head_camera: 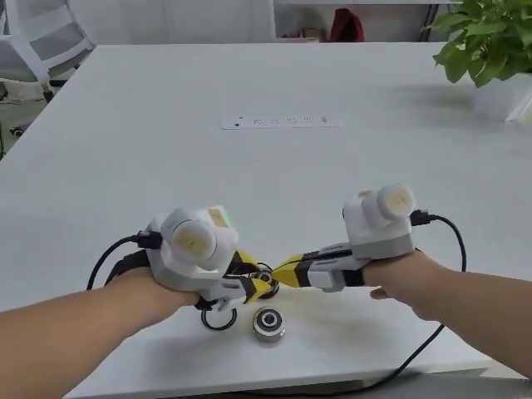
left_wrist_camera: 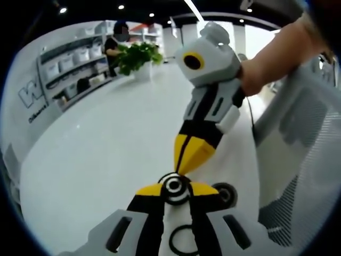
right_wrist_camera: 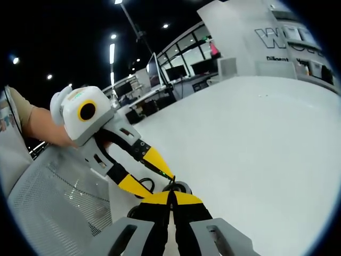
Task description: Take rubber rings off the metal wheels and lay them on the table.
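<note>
Two tongs met above the tabletop's [head_camera: 291, 183] near edge. The left tongs [left_wrist_camera: 176, 188] pinched a small metal wheel [right_wrist_camera: 179, 188]; the right tongs [left_wrist_camera: 184, 169], pressed together, touched its rim. Just below that wheel lay a second wheel [head_camera: 268, 323] and a loose rubber ring [head_camera: 218, 319]. Rings looked soft, stretchy and light, best nipped at the outer edge.

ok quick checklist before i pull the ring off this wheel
1. Hold: left gripper clamps the held wheel between its jaws: ok.
2. Puller: right gripper has its jaws closed at that wheel's rim: ok.
3. Rubber actually pinched by the right jaws: cannot tell.
4. Bare table ahead for laying the ring: ok.
5. Space right below: loose ring and spare wheel lie under the grippers: not ok.
</note>
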